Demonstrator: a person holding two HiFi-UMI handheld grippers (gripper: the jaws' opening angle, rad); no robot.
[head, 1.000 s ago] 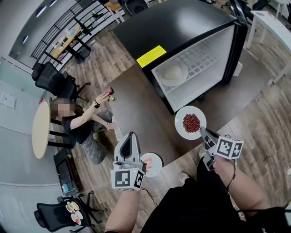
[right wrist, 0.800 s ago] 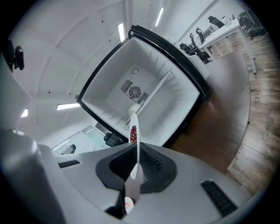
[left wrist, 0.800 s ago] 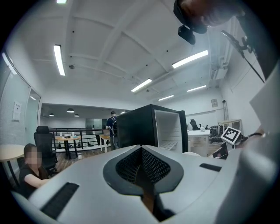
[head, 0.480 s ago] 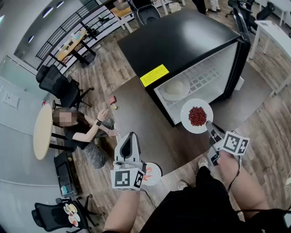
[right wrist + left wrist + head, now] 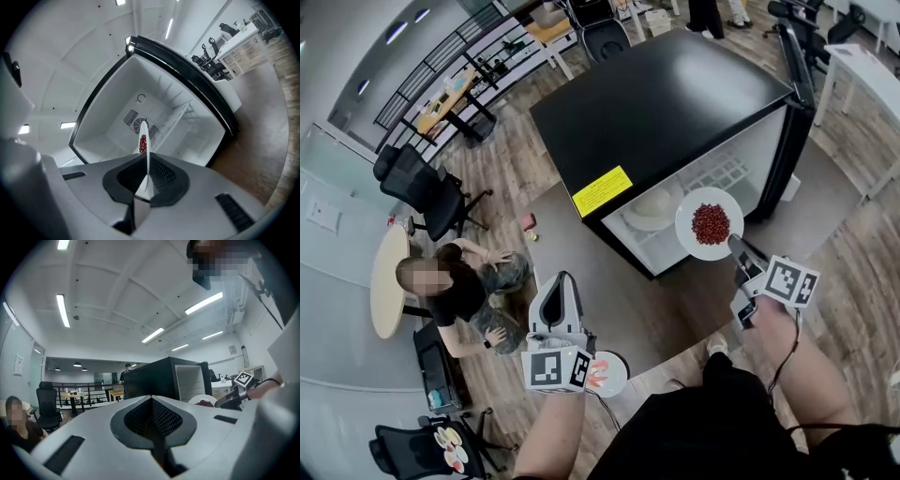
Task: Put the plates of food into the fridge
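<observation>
Plate (image 5: pixel 147 168) edge-on in right gripper (image 5: pixel 736 246) (food (image 5: pixel 710 223) clearer from above)

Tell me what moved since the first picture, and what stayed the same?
The right gripper carried the plate of red food up and forward, right to the mouth of the open fridge. The person on the floor bent lower, hands down. Unchanged: the right gripper's hold on that plate, the white plate inside the fridge, the left gripper shut and empty.

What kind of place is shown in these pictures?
Probably an open-plan office: black swivel office chairs, a round pale wooden table and long white ceiling strip lights.
</observation>
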